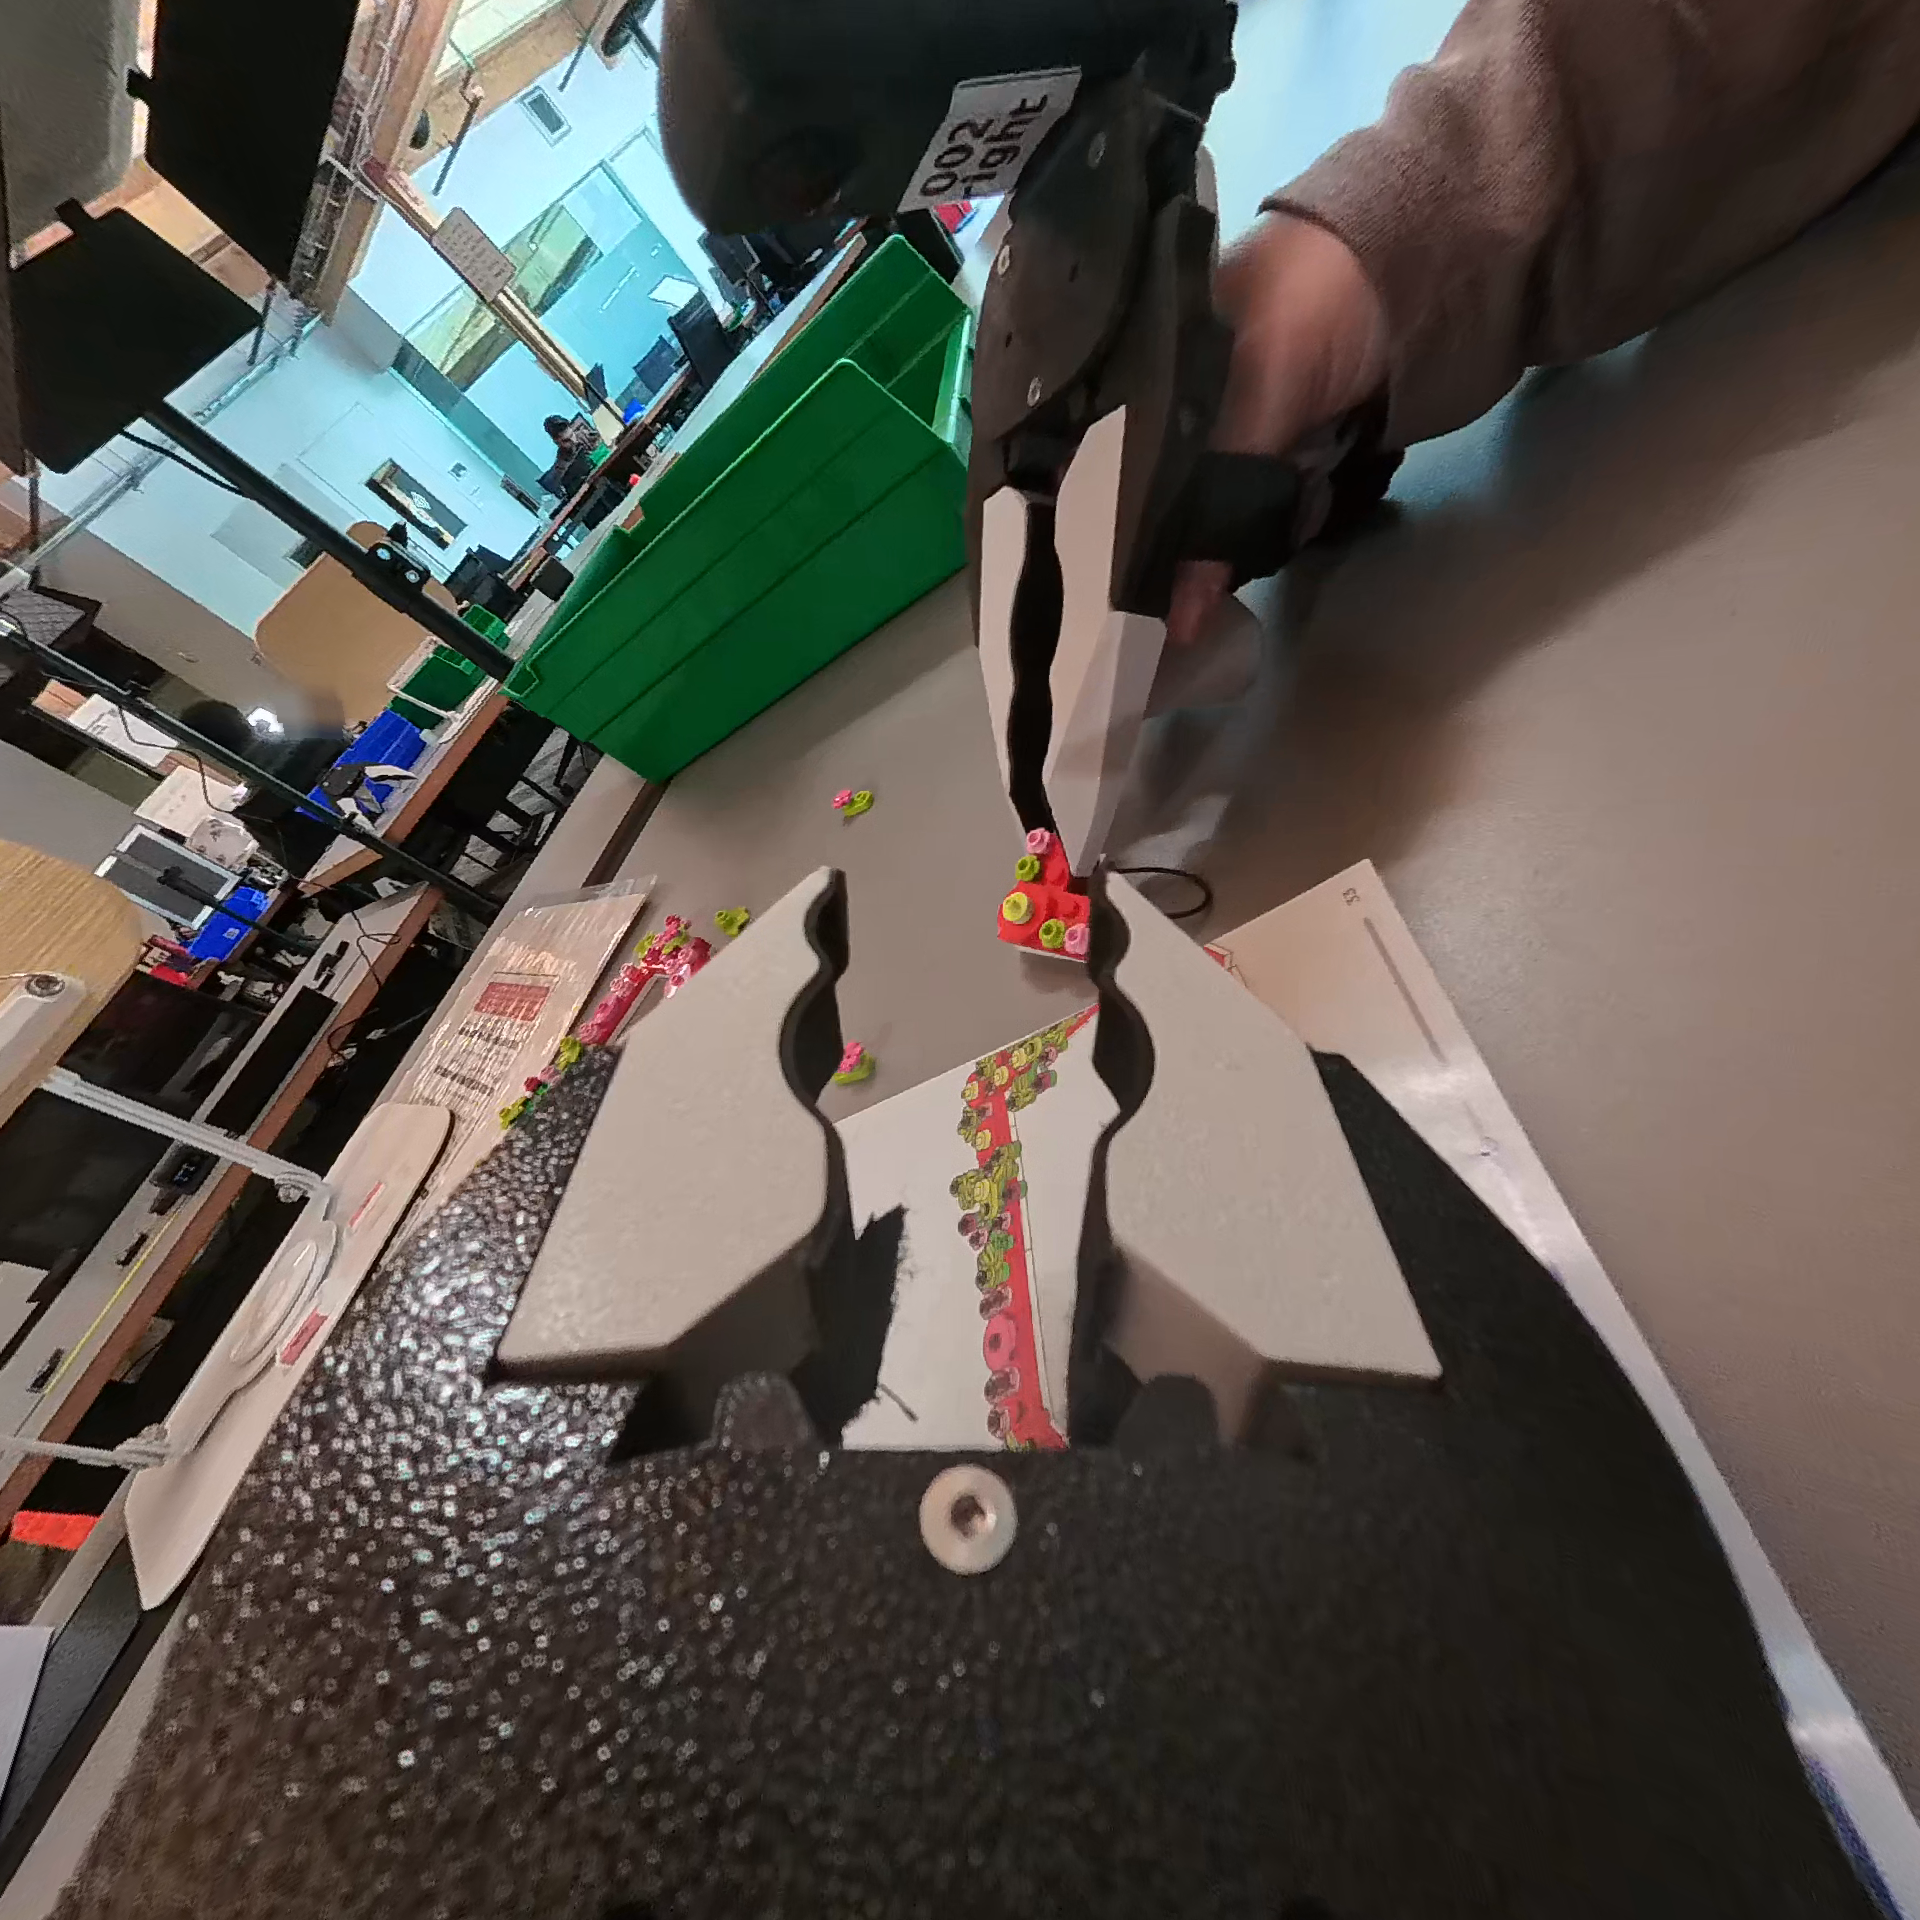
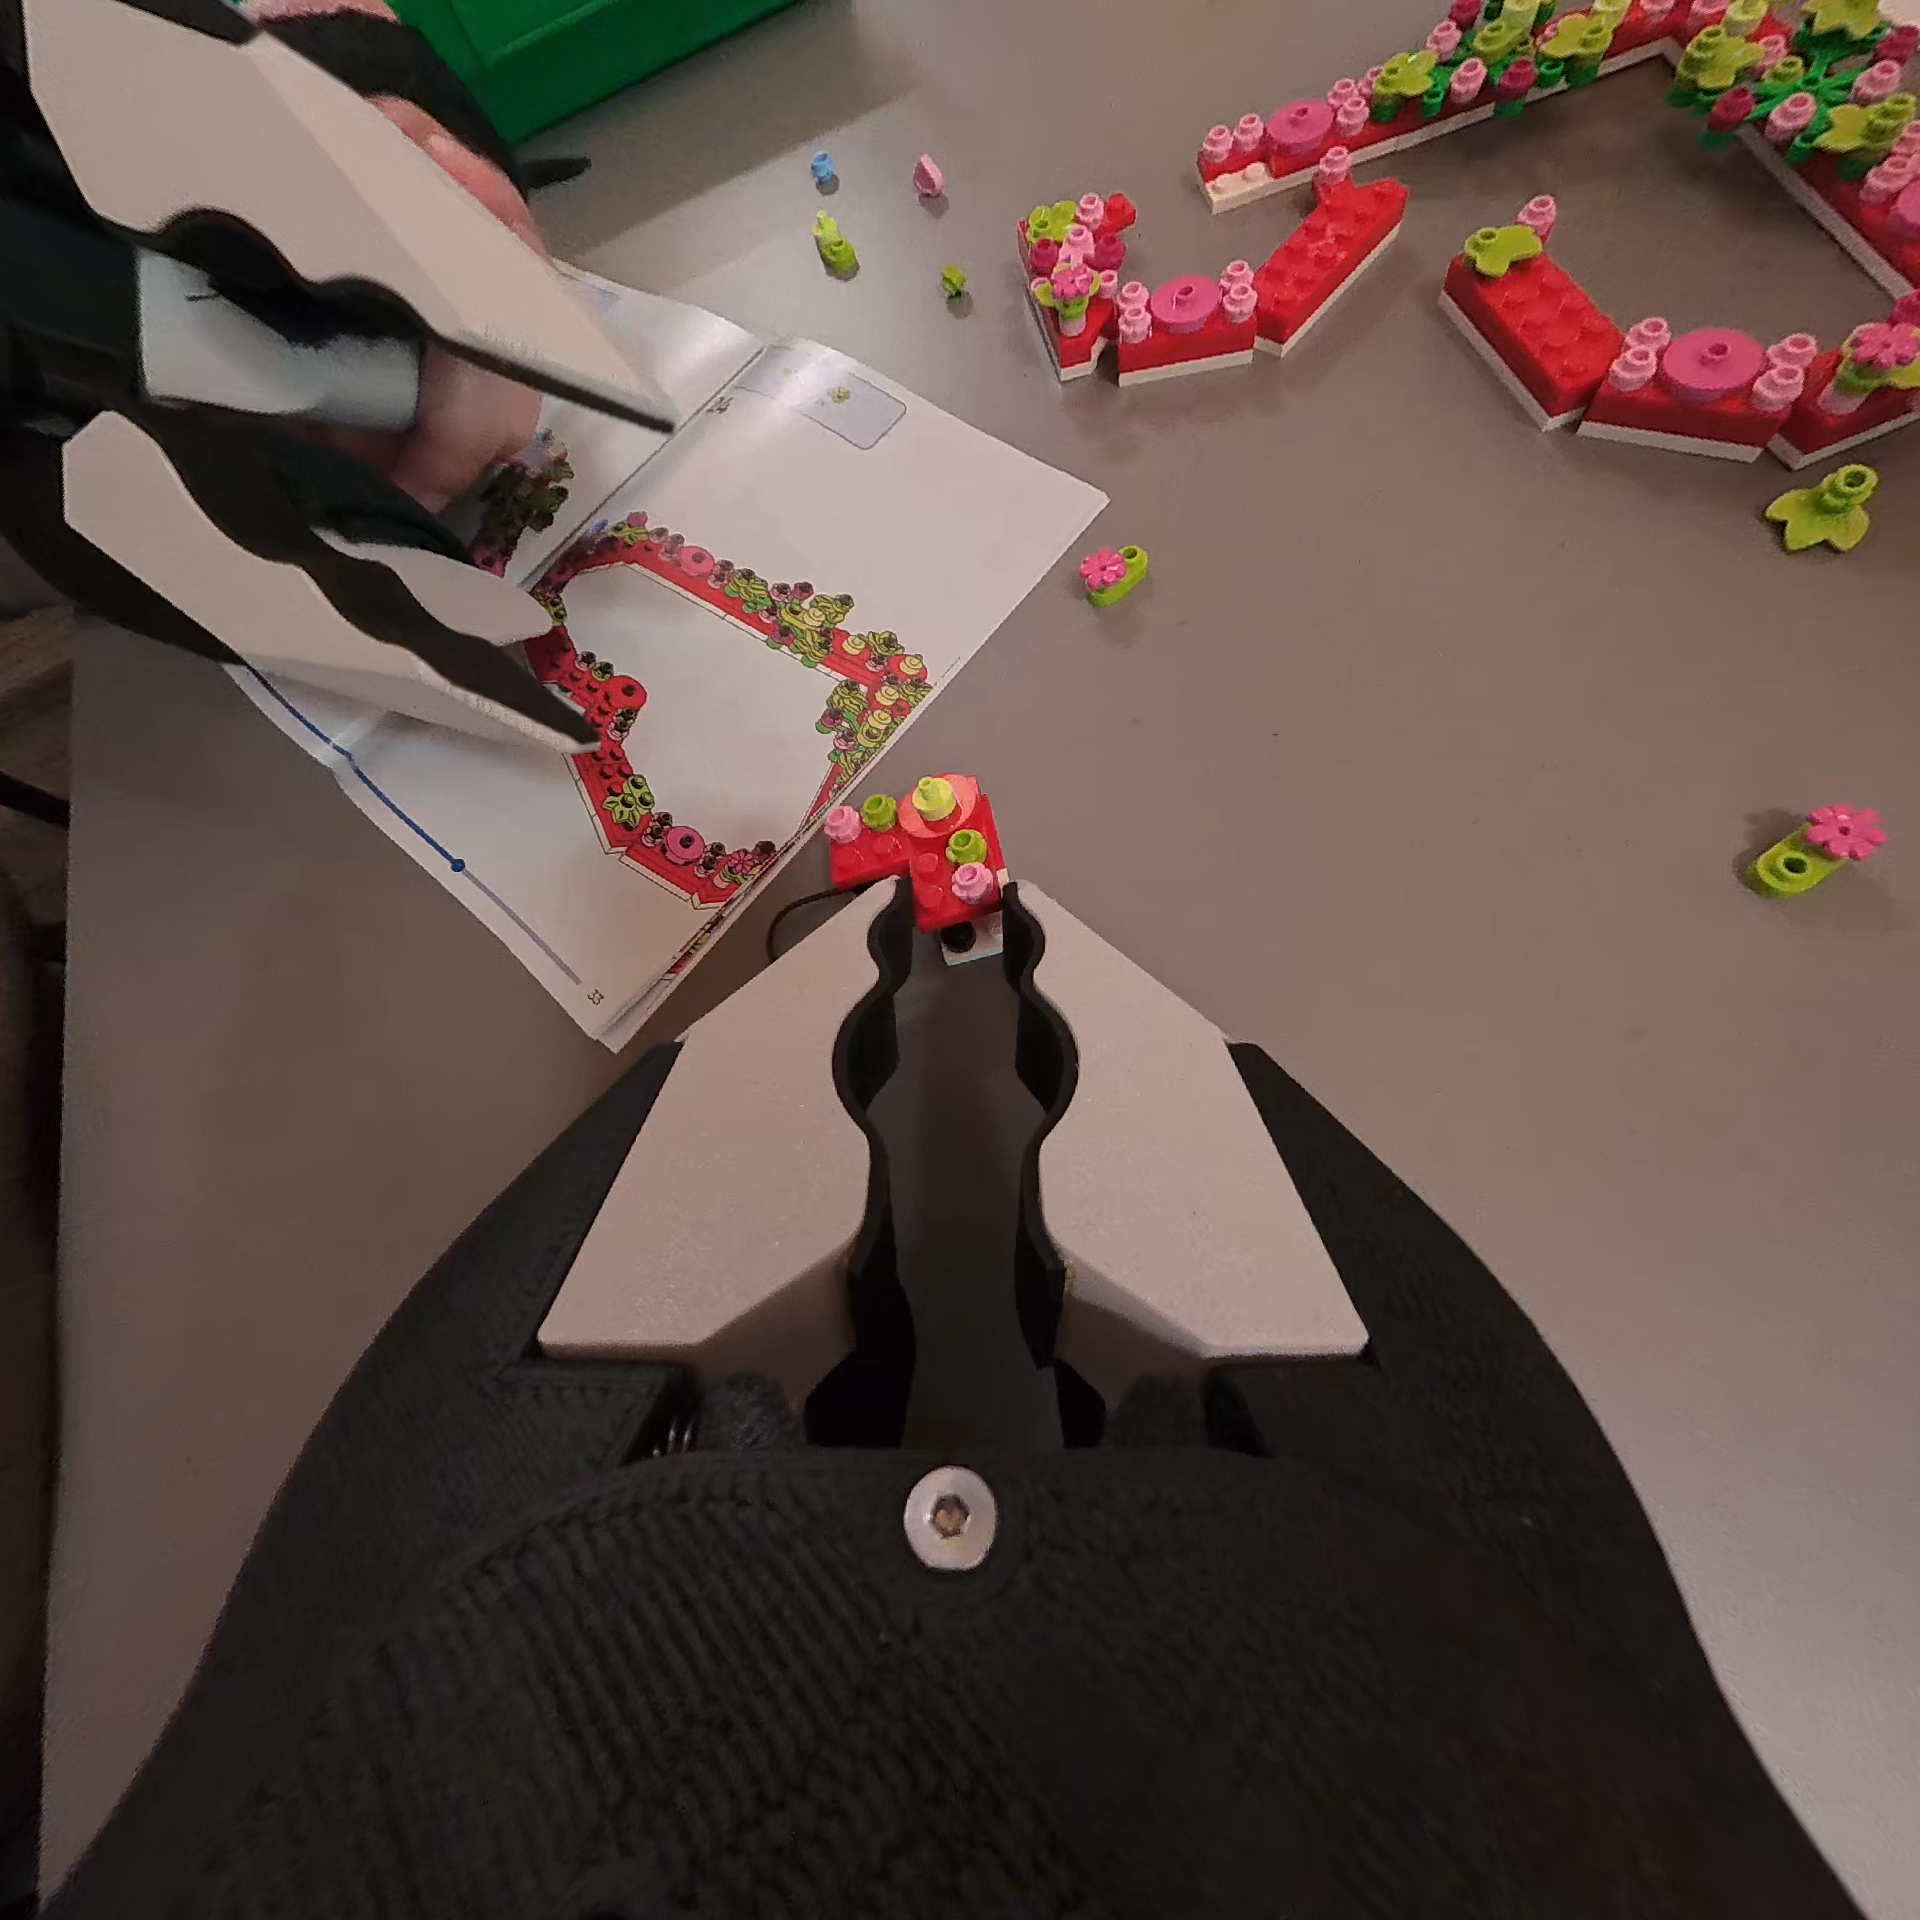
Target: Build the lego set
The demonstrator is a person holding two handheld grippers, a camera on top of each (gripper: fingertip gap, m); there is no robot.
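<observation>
A: Start at the right gripper (image 2: 951, 914). Its fingertips are closed down to a narrow gap around the near end of a small red brick cluster (image 2: 930, 857), pinching what looks like the pale underside piece.

B: Is it lifted?

A: Hard to say; the left wrist view shows the cluster (image 1: 1044, 904) low by the grey table (image 2: 1455, 1039), possibly resting on it.

B: And the left gripper (image 1: 971, 904)?

A: Spread wide and holding nothing. It hangs over the open instruction booklet (image 2: 790, 499), with one fingertip just beside the cluster.

B: So which way does the piece lie?

A: Straight ahead of the right fingers, its longer side running roughly across them, studs with pink and lime bits facing up. The right hand has it; the left is near but off to the booklet side.

B: Where would it go?

A: Likely toward the flowered red frame sections (image 2: 1662, 364), well apart at the far right. Loose lime and pink pieces (image 2: 1813, 847) sit between.
</observation>
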